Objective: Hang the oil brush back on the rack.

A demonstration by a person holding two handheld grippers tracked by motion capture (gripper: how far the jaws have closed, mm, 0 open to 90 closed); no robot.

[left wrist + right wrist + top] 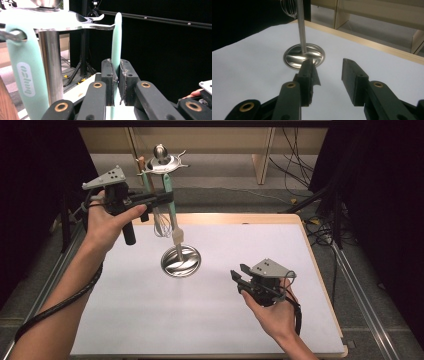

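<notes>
A steel utensil stand rises from a round base point(181, 261) point(304, 55) on a thin pole point(51, 67) point(301, 25) to a hooked top disc point(161, 162) point(62, 21). Hanging from it are a wire whisk point(161, 225) point(288, 7) and utensils with mint-green handles. My left gripper point(167, 197) point(116, 72) is held high beside the stand, shut on one mint-green handle point(171, 207) point(116, 37), whose pale spatula head point(178, 239) hangs just above the base. A second mint handle point(25, 75) hangs close by. My right gripper point(239, 272) point(328, 72) is open low over the table, right of the base, with nothing between its jaws.
A white sheet point(150, 310) covers the wooden table, whose edge point(310, 250) runs along the back and right. Wooden furniture legs point(262, 155) and cables point(300, 165) lie on the floor beyond. Black curtains flank both sides.
</notes>
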